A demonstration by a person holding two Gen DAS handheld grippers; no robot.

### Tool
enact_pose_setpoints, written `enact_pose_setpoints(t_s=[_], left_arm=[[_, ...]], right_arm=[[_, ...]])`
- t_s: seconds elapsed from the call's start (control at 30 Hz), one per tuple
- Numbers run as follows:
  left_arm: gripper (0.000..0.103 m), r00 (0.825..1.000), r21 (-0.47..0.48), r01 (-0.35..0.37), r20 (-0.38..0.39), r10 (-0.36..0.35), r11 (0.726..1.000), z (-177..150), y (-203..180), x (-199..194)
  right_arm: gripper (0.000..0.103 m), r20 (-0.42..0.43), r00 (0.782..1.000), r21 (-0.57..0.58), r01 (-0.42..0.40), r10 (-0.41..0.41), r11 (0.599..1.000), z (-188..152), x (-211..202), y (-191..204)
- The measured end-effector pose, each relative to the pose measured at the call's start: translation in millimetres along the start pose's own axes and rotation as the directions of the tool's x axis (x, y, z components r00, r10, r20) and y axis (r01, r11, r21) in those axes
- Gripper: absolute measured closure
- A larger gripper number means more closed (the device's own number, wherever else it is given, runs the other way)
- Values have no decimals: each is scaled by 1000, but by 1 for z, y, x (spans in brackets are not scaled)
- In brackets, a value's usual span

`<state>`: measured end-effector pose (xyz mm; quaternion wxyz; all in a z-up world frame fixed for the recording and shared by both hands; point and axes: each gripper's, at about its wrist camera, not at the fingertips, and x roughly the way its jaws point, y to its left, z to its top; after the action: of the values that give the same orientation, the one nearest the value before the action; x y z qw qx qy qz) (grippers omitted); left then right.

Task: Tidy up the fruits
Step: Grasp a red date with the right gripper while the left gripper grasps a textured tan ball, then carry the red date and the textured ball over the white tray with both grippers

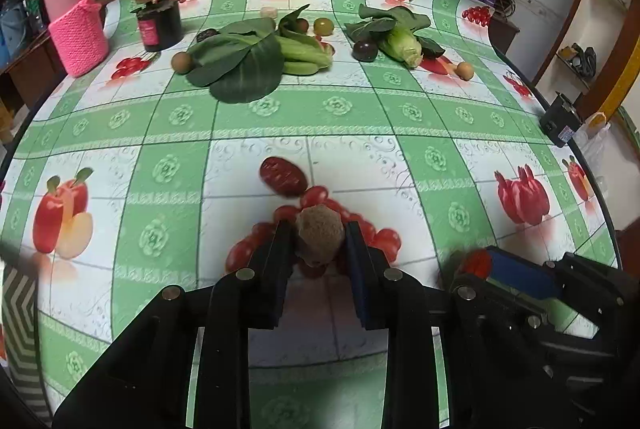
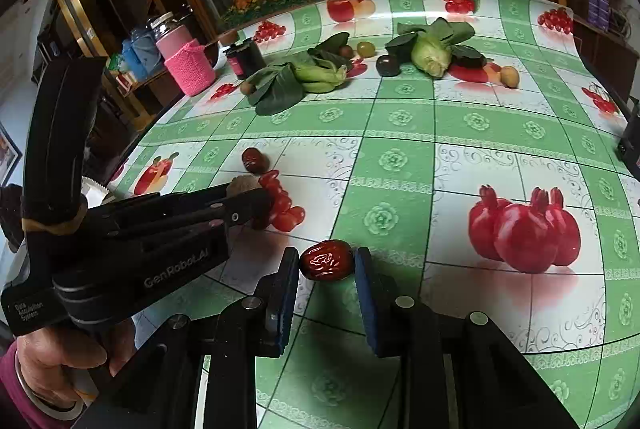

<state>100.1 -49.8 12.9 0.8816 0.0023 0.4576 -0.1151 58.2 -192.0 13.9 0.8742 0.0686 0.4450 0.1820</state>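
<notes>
Table (image 2: 400, 157): person's hand (image 2: 60, 361), right view.

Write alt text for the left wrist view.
The left claw is shut on a rough brown round fruit above a green-and-white checked tablecloth. A wrinkled red date lies just beyond; leafy greens sit farther back.

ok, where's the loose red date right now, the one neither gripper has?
Left wrist view: the loose red date lies on the tablecloth just beyond the left gripper, up-left of the brown fruit it holds.
</notes>
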Motion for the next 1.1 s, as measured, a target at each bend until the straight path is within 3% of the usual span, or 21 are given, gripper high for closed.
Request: enact_pose_setpoints(t_s=[0.23,0.4,0.57,0.83,1.1], left_arm=[[78,1000,-41,-12,-5,12,999,-24,23,-28],[78,1000,-123,-19,-12,18,992,-48,51,-53],[78,999,-144,-29,26,33,989,-66,72,-85],[77,989,-199,-101,83,119,975,-97,124,-143],[77,966,-302,-205,90,242,931,-141,194,-191]], right_arm=[[75,-14,1000,-32,-18,18,999,-3,0,18],[75,-29,998,-90,-58,56,994,-9,-1,50],[75,-53,994,-142,-106,99,984,-22,1,88],[75,-70,984,-219,-173,162,960,-34,2,147],[75,-86,970,-305,-241,225,921,-40,3,212]])
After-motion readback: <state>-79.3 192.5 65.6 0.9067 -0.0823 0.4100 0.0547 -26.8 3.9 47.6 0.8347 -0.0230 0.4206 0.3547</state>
